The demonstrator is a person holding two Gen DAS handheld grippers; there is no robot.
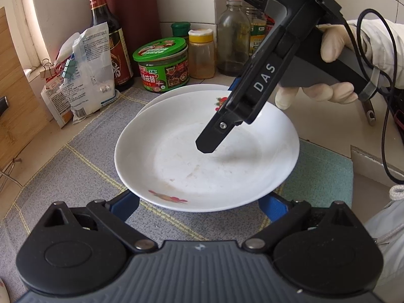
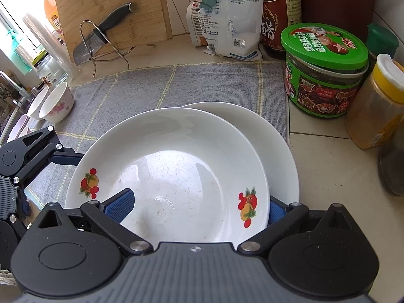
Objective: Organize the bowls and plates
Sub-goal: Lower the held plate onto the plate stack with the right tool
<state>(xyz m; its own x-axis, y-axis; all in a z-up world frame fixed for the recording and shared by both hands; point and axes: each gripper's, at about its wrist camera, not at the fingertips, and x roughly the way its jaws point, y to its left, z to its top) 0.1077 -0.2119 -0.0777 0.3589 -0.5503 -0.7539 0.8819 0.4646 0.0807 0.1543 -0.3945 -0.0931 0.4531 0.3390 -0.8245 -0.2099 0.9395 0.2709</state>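
Nearest the lens, the right gripper has its blue fingers spread wide — one inside the fruit-printed plate, the other outside its near rim, not clamped on it. This plate holds no food, only faint smears and scratches on its base. It sits on a plain white plate that peeks out beyond and to one side of it. Both rest on the grey checked cloth.

The left gripper, seen from its own camera, is also spread wide, its blue fingers just outside the fruit-printed plate's near edge and partly under the rim; contact cannot be judged.

Beyond the fruit-printed plate stands a green-lidded jar with dark sauce inside, and beside that a yellow-capped jar of orange powder. Further from the plate are a clipped white bag and a dark sauce bottle.

Off the cloth's far edge from the jars, two small floral bowls lean on their sides, empty. A bamboo board stands behind them with a knife on a wire rack.
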